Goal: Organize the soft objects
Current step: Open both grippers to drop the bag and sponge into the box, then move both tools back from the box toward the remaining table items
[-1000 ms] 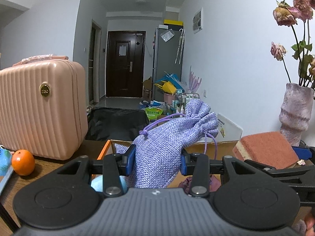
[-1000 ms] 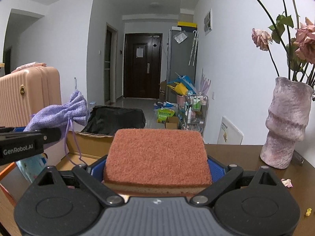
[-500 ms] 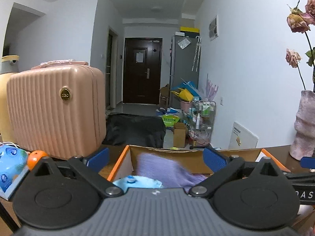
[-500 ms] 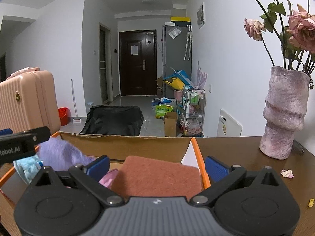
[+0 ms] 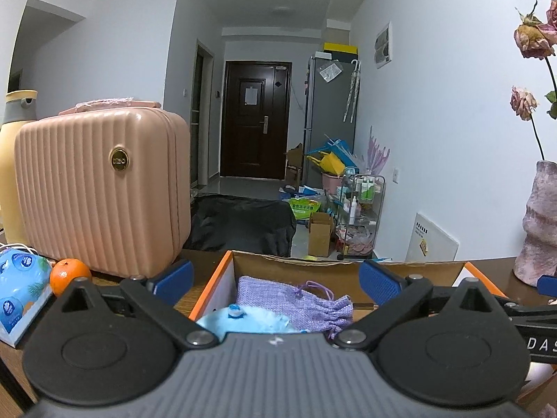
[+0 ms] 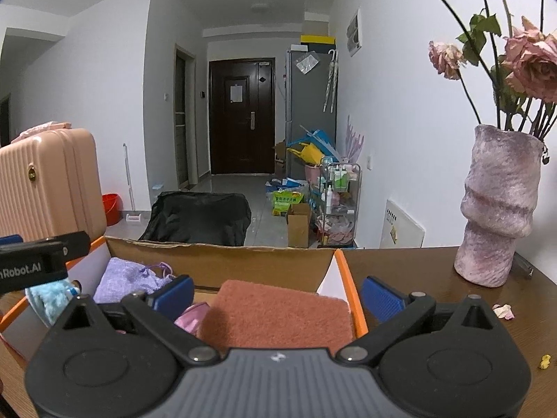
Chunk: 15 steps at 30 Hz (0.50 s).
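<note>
An open cardboard box with orange edges sits on the wooden table. A purple drawstring pouch lies inside it beside a light blue plush item. A rust-coloured sponge lies in the box's right part next to a pink soft item. My left gripper is open and empty above the pouch. My right gripper is open and empty above the sponge.
A pink ribbed suitcase stands left of the box, with an orange and a blue tissue pack near it. A pink vase of dried roses stands on the table at the right.
Both grippers opened. The purple pouch dropped from the left gripper into the box, and the sponge dropped from the right gripper into the box. Both grippers have drawn back slightly.
</note>
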### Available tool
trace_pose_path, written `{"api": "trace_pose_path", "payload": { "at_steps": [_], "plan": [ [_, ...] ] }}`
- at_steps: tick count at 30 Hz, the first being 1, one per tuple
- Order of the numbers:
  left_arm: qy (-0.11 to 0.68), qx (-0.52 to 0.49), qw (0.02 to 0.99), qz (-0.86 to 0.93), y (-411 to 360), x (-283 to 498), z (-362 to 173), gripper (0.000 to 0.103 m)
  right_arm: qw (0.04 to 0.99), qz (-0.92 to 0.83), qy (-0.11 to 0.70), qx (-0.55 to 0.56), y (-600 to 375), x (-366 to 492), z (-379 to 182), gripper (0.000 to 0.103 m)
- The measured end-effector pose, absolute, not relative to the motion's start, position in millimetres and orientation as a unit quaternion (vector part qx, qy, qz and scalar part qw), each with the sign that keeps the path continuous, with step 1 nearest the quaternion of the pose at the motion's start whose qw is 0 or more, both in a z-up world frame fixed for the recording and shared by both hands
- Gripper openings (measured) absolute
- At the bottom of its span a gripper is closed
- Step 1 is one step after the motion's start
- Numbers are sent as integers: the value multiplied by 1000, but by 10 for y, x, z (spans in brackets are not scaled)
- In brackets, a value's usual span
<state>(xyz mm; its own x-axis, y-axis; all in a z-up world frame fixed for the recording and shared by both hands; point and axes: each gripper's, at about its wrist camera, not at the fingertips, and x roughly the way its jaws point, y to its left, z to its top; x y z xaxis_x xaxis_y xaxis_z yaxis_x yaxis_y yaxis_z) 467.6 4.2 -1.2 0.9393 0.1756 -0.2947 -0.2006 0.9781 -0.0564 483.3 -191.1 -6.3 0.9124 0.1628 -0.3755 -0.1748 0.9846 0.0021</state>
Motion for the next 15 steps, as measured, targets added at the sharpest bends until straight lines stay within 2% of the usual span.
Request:
{"api": "trace_pose_path", "payload": {
  "at_steps": [15],
  "plan": [
    [139,-42,985,97,-71,4257,11,103,982,71,172,-25,-2001,4452,-17,103]
  ]
}}
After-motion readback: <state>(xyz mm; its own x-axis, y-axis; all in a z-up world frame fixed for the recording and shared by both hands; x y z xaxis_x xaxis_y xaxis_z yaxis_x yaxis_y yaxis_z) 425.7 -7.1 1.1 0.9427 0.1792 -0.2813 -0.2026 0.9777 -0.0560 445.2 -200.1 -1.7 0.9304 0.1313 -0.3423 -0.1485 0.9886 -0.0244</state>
